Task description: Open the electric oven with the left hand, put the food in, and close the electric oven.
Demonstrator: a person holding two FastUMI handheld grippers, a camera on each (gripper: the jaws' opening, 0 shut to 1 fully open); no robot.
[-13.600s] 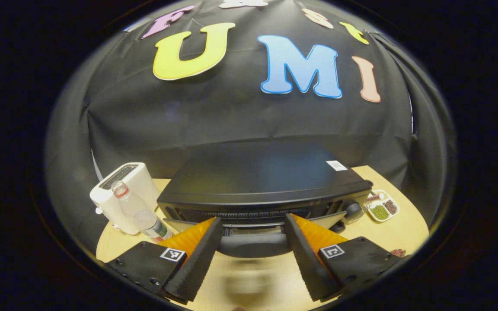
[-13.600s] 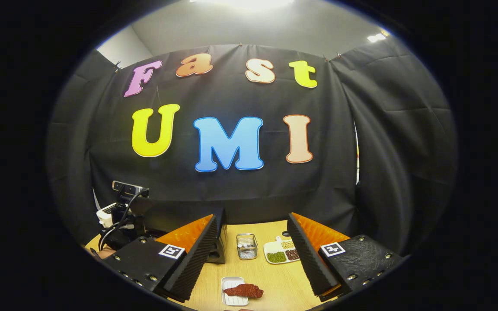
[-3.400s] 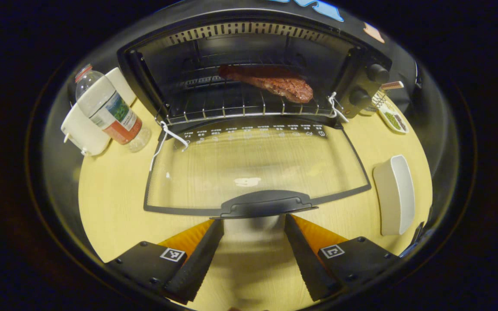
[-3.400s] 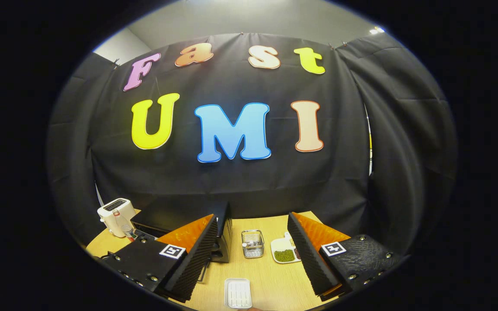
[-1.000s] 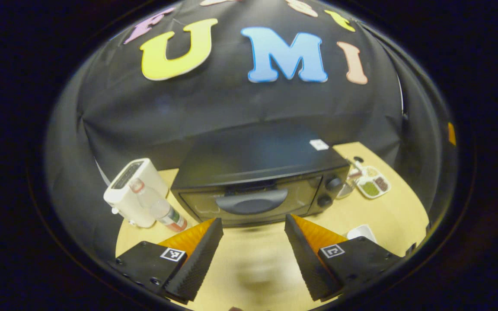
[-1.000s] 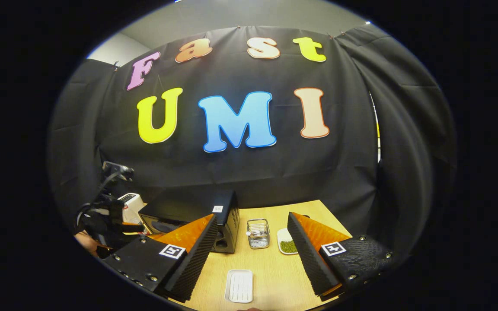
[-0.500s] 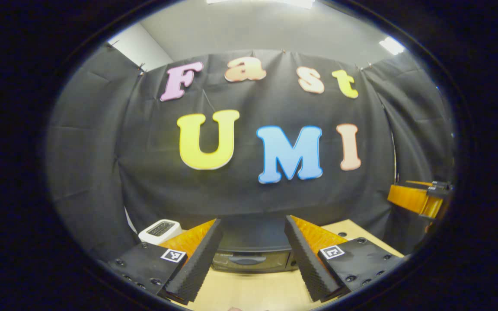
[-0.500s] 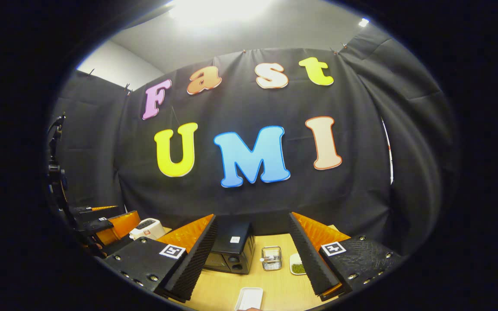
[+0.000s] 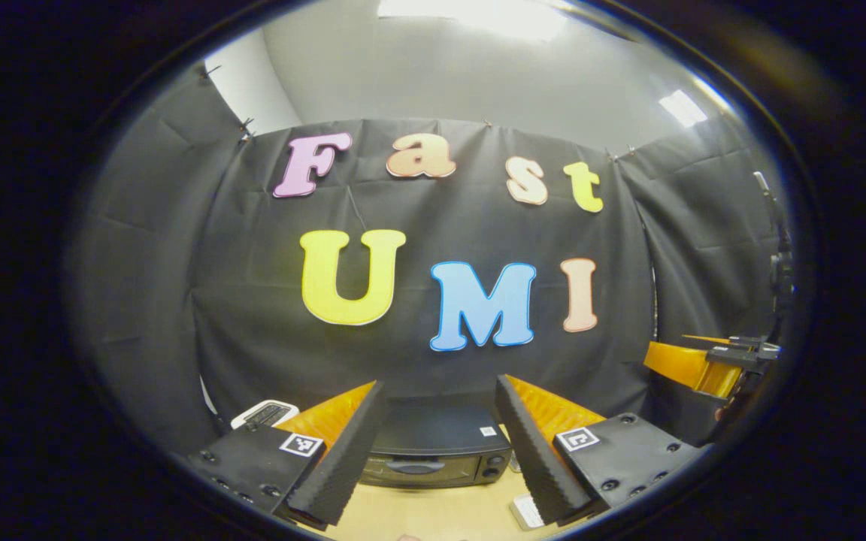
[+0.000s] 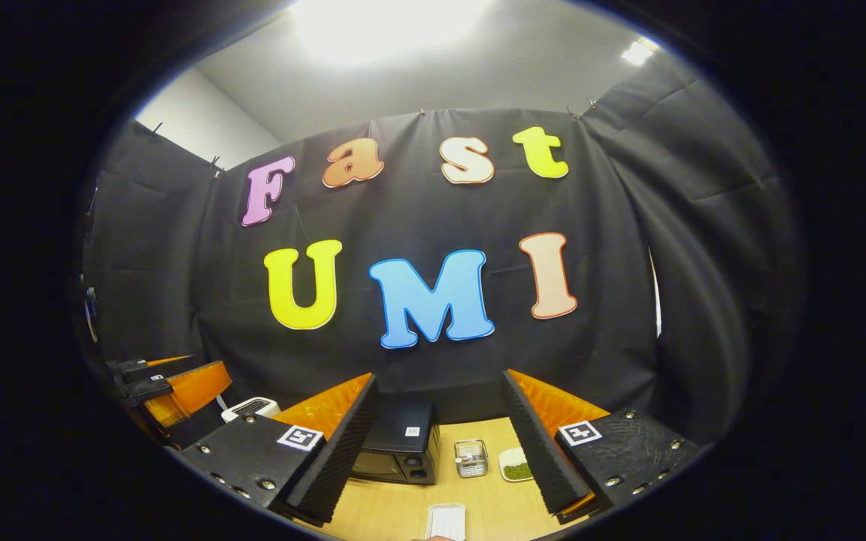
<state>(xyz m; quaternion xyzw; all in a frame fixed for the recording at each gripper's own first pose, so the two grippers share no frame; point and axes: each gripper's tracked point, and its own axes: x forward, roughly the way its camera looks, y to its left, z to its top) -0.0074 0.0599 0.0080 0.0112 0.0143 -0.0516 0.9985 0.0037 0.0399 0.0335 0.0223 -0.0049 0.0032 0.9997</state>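
Left gripper view: the black oven [image 9: 433, 451] sits on the table [image 9: 433, 515], door closed, partly hidden behind the left gripper [image 9: 433, 451]. The food cannot be seen. Its fingers are spread wide, holding nothing. The right gripper [image 10: 437, 451] is spread and empty too. Earlier the door lay open with meat on the rack; since then both grippers have pulled back and up.
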